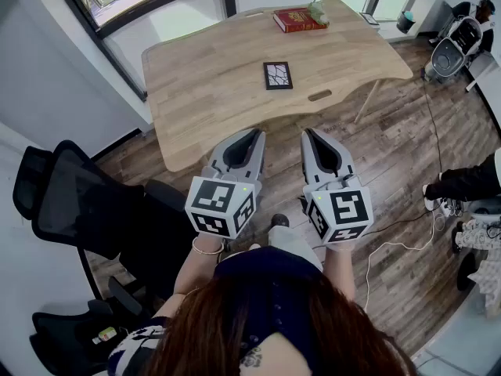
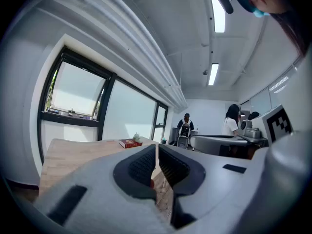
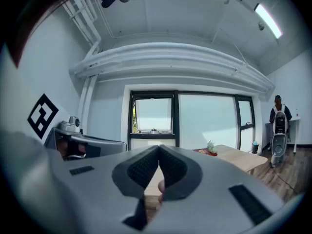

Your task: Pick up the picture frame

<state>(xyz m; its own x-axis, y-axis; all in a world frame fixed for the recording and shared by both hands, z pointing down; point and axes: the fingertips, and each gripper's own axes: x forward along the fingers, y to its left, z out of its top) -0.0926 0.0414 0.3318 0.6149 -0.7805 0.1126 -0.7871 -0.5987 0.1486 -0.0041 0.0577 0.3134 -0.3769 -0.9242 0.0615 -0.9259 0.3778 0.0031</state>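
Note:
A small dark picture frame (image 1: pixel 278 75) with a pale branching pattern lies flat near the middle of the wooden table (image 1: pixel 203 92). Both grippers hang in the air short of the table's near edge, side by side and well apart from the frame. The left gripper (image 1: pixel 256 134) is shut with nothing between its jaws, its tips meeting in the left gripper view (image 2: pixel 156 146). The right gripper (image 1: pixel 308 132) is shut and empty too, tips touching in the right gripper view (image 3: pixel 159 148). The frame does not show in either gripper view.
A red book (image 1: pixel 298 19) with a small plant (image 1: pixel 317 9) lies at the table's far edge. A black office chair (image 1: pixel 86 210) stands at my left. Cables and a power strip (image 1: pixel 450 207) lie on the wood floor at right, by a seated person's legs (image 1: pixel 470 182). People stand far off (image 2: pixel 185 126).

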